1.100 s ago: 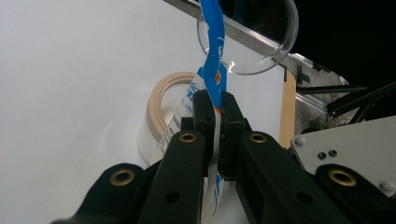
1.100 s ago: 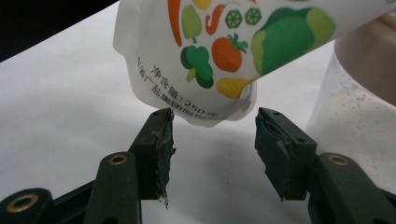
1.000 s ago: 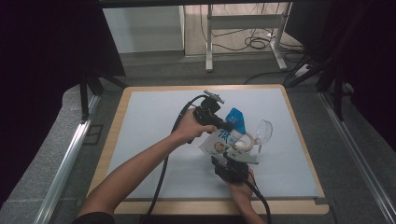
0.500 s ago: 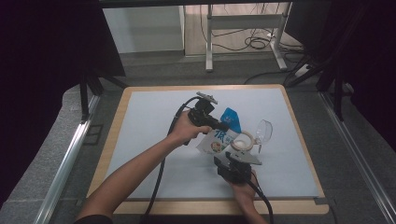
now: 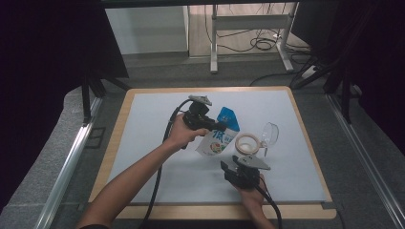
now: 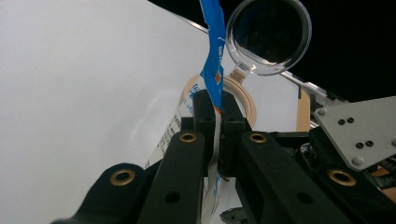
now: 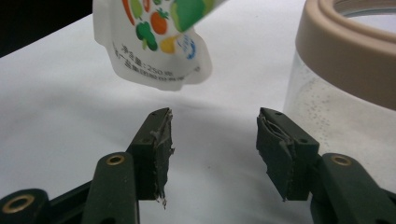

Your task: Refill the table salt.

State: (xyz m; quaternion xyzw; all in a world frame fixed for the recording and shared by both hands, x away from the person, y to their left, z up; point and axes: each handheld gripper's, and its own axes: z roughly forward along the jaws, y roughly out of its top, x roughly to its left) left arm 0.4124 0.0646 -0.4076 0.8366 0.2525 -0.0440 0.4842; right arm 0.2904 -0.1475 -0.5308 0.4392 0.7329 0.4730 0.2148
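A white stand-up pouch (image 5: 216, 143) with a blue top and printed vegetables hangs tilted over the white mat. My left gripper (image 5: 220, 128) is shut on the pouch's blue top edge (image 6: 212, 51); in the left gripper view the left gripper (image 6: 215, 106) has the film pinched between its pads. Just right of the pouch stands a clear jar with a beige rim (image 5: 239, 143), its hinged clear lid (image 5: 271, 133) swung open. My right gripper (image 5: 232, 167) sits near the front of the mat, below the jar. Seen from its own camera, the right gripper (image 7: 212, 135) is open and empty, with the pouch bottom (image 7: 154, 42) above it and the jar (image 7: 345, 51) to its right.
The white mat (image 5: 153, 124) lies on a wooden board with a raised edge (image 5: 119, 129). Black cables trail from both grippers toward the front edge. Beyond the table are a metal frame's legs (image 5: 215, 52) and floor cables.
My left hand has shifted a little to the left, carrying the pouch with it. The right gripper has stayed about where it was.
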